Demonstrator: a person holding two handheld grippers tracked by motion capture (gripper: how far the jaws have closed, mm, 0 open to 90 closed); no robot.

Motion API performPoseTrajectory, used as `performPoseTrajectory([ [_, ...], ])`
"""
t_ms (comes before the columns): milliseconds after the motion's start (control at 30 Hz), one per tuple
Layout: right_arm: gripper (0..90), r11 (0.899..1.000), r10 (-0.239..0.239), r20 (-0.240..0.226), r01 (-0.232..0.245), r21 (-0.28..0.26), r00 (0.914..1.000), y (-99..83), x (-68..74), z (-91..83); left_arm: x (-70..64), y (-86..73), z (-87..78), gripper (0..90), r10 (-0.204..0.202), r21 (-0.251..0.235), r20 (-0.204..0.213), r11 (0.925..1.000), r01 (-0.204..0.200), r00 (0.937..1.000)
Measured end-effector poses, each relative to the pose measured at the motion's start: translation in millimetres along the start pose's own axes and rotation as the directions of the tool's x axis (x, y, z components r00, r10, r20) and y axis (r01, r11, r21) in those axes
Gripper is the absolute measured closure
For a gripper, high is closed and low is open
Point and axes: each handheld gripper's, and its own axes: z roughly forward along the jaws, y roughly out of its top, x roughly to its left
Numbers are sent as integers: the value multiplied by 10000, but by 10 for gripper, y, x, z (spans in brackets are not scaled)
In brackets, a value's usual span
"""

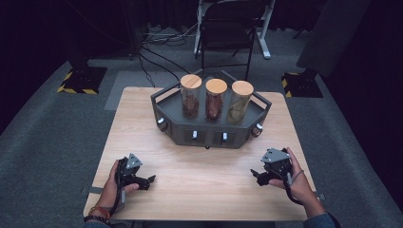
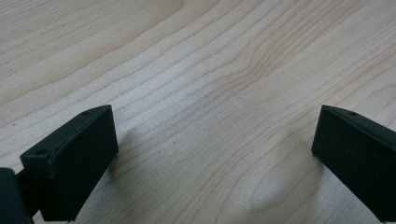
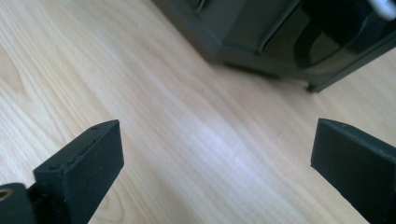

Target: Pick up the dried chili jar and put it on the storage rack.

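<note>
A dark grey rack [image 1: 209,128] stands at the back middle of the wooden table [image 1: 199,171]. On it stand three clear jars with wooden lids: a left jar [image 1: 190,95], a middle jar [image 1: 215,99] and a right jar [image 1: 240,101]. My left gripper [image 1: 148,181] rests on the table near the front left, open, with bare wood [image 2: 210,116] between its jaws. At the front right my right gripper [image 1: 255,176] is open too, nothing between its jaws; the rack's base [image 3: 261,32] lies ahead of it.
The rack's front carries small knobs [image 1: 194,135] and drawer-like fronts. Behind the table, on the grey carpet, stand a black folding chair [image 1: 227,28] and a white frame's legs [image 1: 266,28]. Cables [image 1: 157,52] run over the floor at the back left.
</note>
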Motion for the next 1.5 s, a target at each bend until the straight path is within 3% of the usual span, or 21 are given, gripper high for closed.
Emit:
performPoseTrajectory([
  [500,22,9976,469,-248,-456,512,9986,-344,19,93,0,0,0,0,-1,0,0,10000,1,10000],
  [1133,22,9932,957,-353,-931,699,9948,-598,67,114,0,0,0,0,-1,-1,0,10000,1,10000],
  [1500,16,9841,1726,-650,-1693,529,9828,-774,64,99,0,0,0,0,-2,0,1,10000,2,10000],
])
